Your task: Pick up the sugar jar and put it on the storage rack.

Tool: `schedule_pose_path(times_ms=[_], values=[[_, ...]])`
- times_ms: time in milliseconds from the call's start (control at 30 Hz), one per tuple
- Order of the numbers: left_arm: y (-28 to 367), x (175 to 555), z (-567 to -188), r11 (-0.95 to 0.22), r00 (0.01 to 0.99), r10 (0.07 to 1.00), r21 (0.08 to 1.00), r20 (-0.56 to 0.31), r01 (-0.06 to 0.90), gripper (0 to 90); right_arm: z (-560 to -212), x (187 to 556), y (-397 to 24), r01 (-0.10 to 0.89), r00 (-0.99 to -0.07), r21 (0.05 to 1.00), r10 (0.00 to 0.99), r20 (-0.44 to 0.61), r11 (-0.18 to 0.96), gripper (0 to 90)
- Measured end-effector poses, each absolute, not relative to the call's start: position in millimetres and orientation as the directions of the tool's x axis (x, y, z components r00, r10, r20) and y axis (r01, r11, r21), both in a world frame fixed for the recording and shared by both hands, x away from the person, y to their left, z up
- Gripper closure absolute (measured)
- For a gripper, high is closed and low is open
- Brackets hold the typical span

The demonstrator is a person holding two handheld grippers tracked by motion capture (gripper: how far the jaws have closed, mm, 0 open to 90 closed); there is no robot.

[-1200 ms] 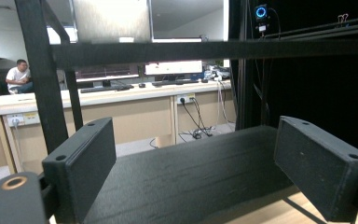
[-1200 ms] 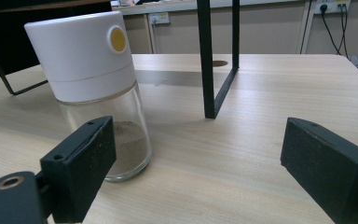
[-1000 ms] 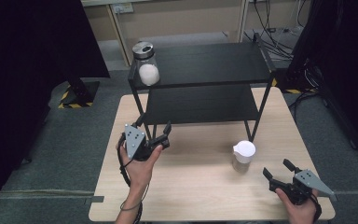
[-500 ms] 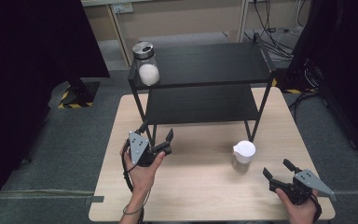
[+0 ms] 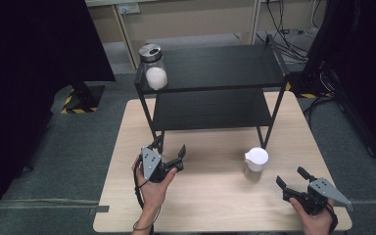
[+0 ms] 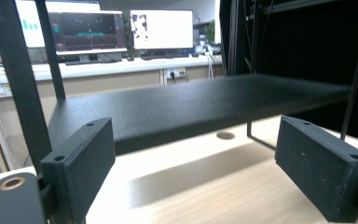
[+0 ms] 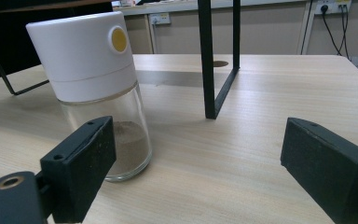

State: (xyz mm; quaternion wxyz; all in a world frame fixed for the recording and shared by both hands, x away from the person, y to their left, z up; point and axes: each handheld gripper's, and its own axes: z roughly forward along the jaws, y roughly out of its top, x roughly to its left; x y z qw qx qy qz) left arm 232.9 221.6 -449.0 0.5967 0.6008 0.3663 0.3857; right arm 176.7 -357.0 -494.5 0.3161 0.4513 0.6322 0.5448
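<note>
A glass shaker with a white lid (image 5: pixel 256 163) stands upright on the wooden table, brown powder at its bottom (image 7: pixel 98 93). A glass jar with a metal lid and white contents (image 5: pixel 153 67) stands at the left end of the black shelf's top tier (image 5: pixel 225 66). My left gripper (image 5: pixel 169 152) is open just in front of the shelf's left front leg, its jaws facing the lower tier (image 6: pixel 196 105) with nothing between them. My right gripper (image 5: pixel 292 177) is open near the table's front right, a little right of the shaker and apart from it.
The two-tier black metal shelf stands on the far half of the wooden table (image 5: pixel 210 196); its right front leg (image 7: pixel 207 60) rises just behind the shaker. Monitors on a desk (image 6: pixel 121 30) show beyond the shelf. Cables (image 5: pixel 293 19) lie on the floor behind.
My left gripper has moved slightly forward and right toward the shelf, turning its jaws toward the lower tier. The right gripper, shaker and jar have stayed in place.
</note>
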Motion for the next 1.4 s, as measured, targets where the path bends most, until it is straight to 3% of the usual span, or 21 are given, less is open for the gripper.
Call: schedule_pose_path(times_ms=[800,1400], values=[[230,241,-501,0.006,0.449,0.892,0.994,-0.054,0.107,11.4,-495,177,-359,0.226,-0.399,0.974,0.912,0.099,-0.006,10.3],[231,245,-512,-0.014,0.451,0.891,0.989,-0.056,0.150,11.4,-495,178,-359,0.227,-0.405,0.974,0.909,0.097,-0.003,10.2]])
